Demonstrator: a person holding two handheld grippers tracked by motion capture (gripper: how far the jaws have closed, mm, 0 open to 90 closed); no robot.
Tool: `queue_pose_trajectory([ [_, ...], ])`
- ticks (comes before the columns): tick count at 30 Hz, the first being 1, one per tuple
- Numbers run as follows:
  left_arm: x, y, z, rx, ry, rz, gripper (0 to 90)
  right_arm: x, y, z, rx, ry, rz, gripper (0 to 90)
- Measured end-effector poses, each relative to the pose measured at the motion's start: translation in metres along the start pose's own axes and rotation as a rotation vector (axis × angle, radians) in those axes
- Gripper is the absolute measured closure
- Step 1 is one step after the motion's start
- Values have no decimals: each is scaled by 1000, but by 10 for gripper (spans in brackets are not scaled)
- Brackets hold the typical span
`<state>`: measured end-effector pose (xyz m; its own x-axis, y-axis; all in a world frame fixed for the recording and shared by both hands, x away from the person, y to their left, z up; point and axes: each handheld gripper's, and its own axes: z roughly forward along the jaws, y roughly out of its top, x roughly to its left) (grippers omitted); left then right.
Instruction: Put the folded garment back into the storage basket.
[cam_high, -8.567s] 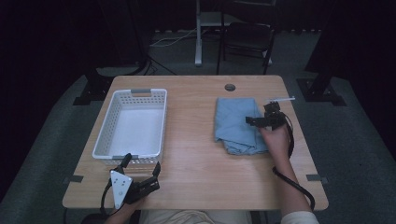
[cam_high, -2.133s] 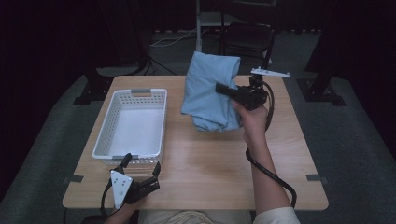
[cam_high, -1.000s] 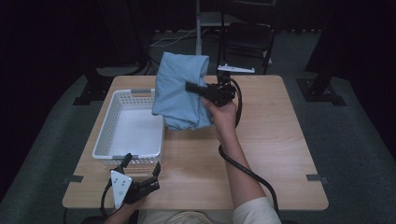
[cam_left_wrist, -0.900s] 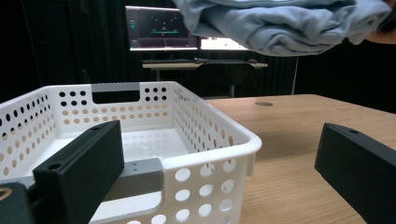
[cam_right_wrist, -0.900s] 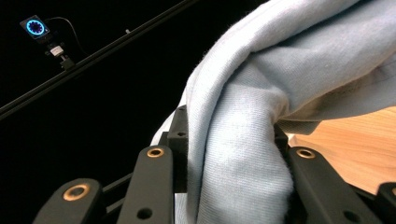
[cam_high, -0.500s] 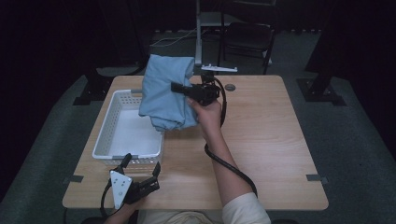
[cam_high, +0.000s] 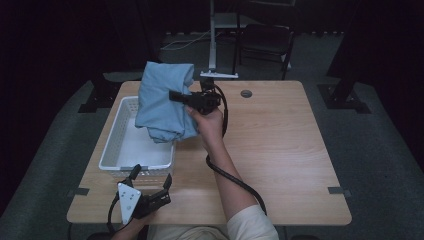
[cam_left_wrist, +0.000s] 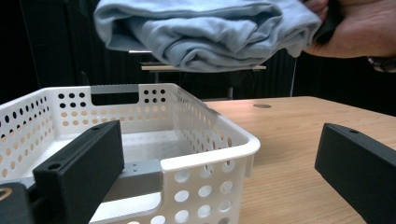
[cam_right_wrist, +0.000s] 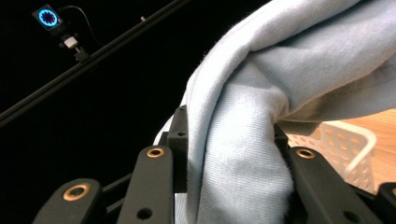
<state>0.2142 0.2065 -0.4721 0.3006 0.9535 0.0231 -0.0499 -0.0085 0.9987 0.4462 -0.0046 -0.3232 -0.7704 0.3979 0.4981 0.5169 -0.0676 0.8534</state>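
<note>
Above the white basket (cam_high: 131, 150), the high view has the right claw (cam_high: 176, 95) clamped on a folded blue cloth (cam_high: 162, 102); the left claw (cam_high: 150, 181) rests open just near the basket's front rim. Left gripper view: cloth (cam_left_wrist: 205, 32) hangs over the basket (cam_left_wrist: 205, 154). Right gripper view: jaws pinch cloth (cam_right_wrist: 238, 154).

The basket (cam_high: 125, 150) is set on the left part of the table (cam_high: 280, 150). The folded cloth (cam_high: 162, 102) is held in the air over the basket's far right corner, with the right gripper (cam_high: 176, 95) at its right. The left gripper (cam_high: 150, 177) is placed just near of the basket, at the table's near edge.
</note>
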Motion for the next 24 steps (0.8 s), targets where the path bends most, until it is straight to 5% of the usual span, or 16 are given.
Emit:
queue_pose_trajectory([
  [24,1,0,0,2,-5,-2,26,5,-16,52,24,64,63,667],
])
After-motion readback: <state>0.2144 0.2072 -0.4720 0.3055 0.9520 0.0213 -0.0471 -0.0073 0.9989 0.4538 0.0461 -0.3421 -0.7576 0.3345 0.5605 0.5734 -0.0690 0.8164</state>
